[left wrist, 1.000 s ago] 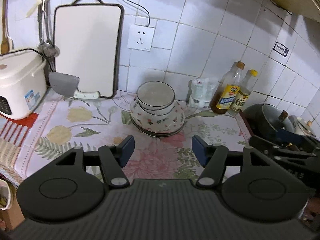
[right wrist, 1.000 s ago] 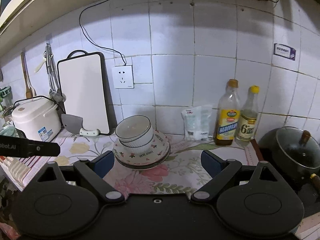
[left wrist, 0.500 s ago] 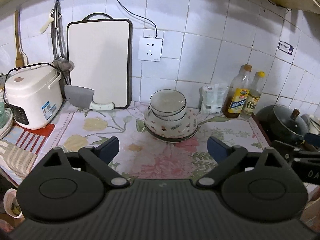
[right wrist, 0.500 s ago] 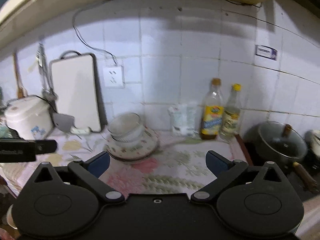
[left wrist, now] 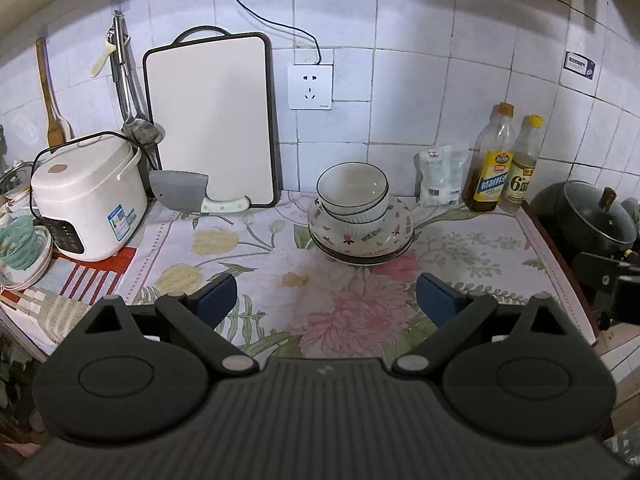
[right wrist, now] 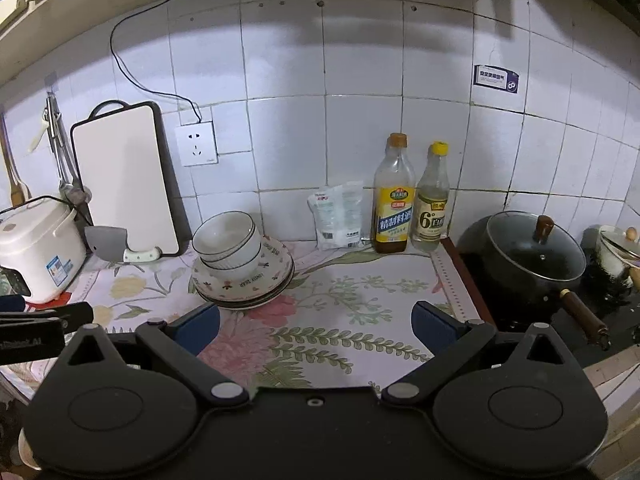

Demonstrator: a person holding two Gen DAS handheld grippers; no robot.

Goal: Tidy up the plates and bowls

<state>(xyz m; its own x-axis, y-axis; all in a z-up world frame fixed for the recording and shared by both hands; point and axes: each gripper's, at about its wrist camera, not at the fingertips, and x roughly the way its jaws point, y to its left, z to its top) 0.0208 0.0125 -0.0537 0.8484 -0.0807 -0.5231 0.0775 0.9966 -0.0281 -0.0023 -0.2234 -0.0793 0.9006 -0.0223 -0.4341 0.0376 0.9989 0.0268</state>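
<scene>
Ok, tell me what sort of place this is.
A home kitchen counter, most likely. A rice cooker sits at the left, a cutting board leans on the tiled wall, and a lidded pot stands on the stove beside stacked bowls and plates.
</scene>
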